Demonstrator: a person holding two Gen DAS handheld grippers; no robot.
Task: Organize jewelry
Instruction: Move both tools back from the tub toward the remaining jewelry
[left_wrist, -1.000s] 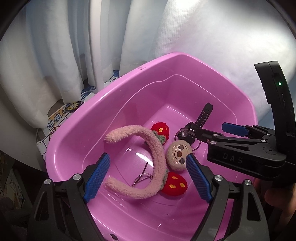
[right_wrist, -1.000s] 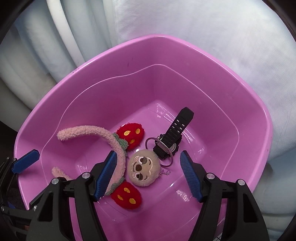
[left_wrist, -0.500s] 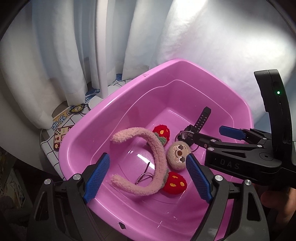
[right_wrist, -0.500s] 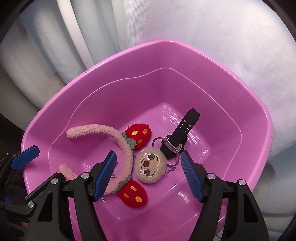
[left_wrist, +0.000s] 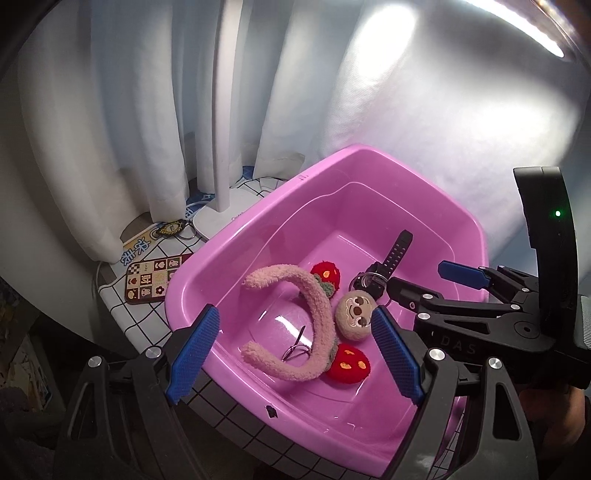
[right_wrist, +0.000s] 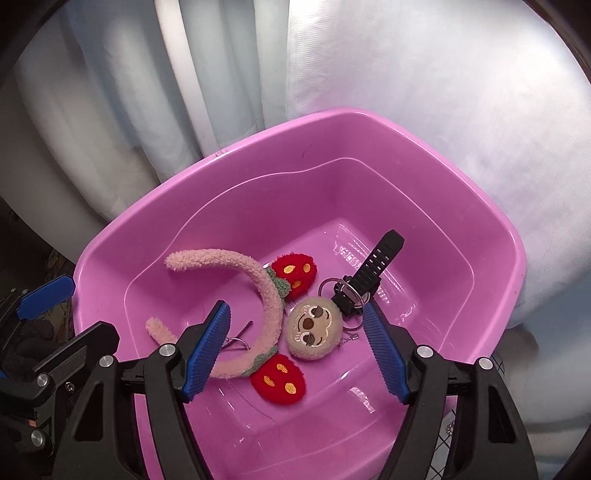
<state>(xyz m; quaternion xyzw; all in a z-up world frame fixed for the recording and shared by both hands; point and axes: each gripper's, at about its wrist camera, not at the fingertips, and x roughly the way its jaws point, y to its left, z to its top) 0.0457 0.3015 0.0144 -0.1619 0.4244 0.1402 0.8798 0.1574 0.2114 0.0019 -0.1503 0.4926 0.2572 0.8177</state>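
Observation:
A pink plastic tub (left_wrist: 369, 162) (right_wrist: 332, 122) holds a fuzzy pink headband (left_wrist: 314, 306) (right_wrist: 266, 291) with two red strawberry ears (left_wrist: 347, 365) (right_wrist: 279, 380), a round plush sloth keychain (left_wrist: 354, 319) (right_wrist: 314, 332), a black watch (left_wrist: 391, 258) (right_wrist: 369, 273) and a thin metal ring piece (left_wrist: 295, 347) (right_wrist: 236, 341). My left gripper (left_wrist: 295, 354) is open and empty above the tub's near side. My right gripper (right_wrist: 295, 350) is open and empty above the tub; it also shows in the left wrist view (left_wrist: 424, 284).
White curtains hang behind the tub. A white lamp base (left_wrist: 221, 218), a patterned phone case (left_wrist: 155, 277) and a small badge (left_wrist: 170, 229) lie on the checked tablecloth (left_wrist: 144, 321) left of the tub.
Both grippers have pulled back and up from the tub, so more of the tub, tablecloth and curtains shows. The items in the tub have not moved.

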